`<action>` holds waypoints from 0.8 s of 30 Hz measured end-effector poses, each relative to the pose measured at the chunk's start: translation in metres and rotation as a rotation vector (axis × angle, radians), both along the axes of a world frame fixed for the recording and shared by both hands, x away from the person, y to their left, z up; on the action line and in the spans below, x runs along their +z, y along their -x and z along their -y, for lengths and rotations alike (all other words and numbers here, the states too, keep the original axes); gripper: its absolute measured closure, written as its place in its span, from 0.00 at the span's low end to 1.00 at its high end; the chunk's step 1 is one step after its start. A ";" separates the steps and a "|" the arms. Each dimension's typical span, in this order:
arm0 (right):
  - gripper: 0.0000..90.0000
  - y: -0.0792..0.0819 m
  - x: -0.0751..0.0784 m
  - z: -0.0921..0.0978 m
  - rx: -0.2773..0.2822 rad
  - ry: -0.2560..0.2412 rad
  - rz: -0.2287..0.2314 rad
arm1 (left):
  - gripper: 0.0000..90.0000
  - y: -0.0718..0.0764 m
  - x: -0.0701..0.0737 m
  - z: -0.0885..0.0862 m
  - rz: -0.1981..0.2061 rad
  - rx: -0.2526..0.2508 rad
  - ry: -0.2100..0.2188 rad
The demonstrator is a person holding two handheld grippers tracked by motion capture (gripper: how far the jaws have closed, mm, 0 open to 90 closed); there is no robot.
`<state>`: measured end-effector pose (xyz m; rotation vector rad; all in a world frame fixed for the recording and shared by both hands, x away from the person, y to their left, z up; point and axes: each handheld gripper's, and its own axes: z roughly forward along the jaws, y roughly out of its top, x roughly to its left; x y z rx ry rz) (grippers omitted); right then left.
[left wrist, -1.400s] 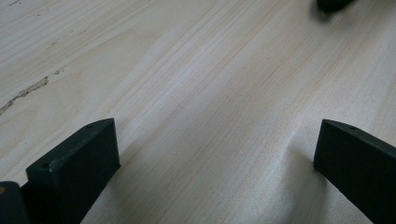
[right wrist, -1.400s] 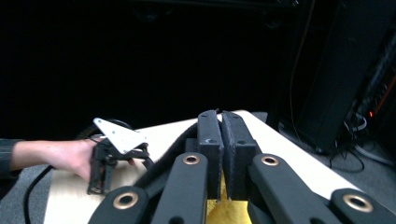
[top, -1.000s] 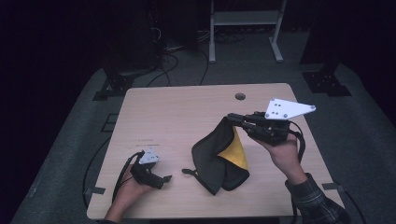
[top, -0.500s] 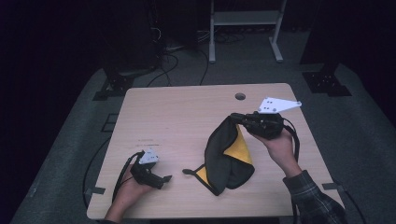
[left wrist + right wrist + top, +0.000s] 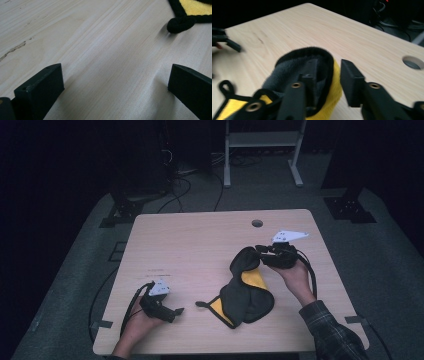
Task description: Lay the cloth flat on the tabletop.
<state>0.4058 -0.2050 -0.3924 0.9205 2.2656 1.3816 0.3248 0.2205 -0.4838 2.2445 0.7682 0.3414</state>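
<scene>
A black cloth with a yellow lining lies crumpled on the wooden table, right of centre. My right gripper holds the cloth's far edge, raised a little off the table. In the right gripper view the folded cloth is pinched in the right gripper, with one jaw inside the fold. My left gripper rests near the front left edge, open, apart from the cloth. In the left gripper view the left gripper has bare wood between its jaws, and the cloth's black loop lies ahead.
A round cable hole sits in the table near its far edge, seen also as the hole beyond the right jaw. Cables, stands and a white frame are on the dark floor behind the table.
My right gripper has turned and sunk slightly with the cloth's edge, and the cloth has settled lower and wider on the table. The left gripper has stayed still.
</scene>
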 end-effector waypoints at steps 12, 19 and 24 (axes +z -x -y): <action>0.51 0.021 -0.008 0.012 -0.011 -0.010 -0.052 | 0.00 0.001 0.000 0.000 -0.001 0.003 0.002; 0.47 0.041 -0.020 -0.006 0.043 -0.001 -0.072 | 0.00 0.001 0.000 0.000 -0.001 0.003 0.002; 0.46 0.040 -0.030 -0.020 0.058 0.021 -0.098 | 0.00 0.000 0.000 0.000 -0.001 0.002 -0.001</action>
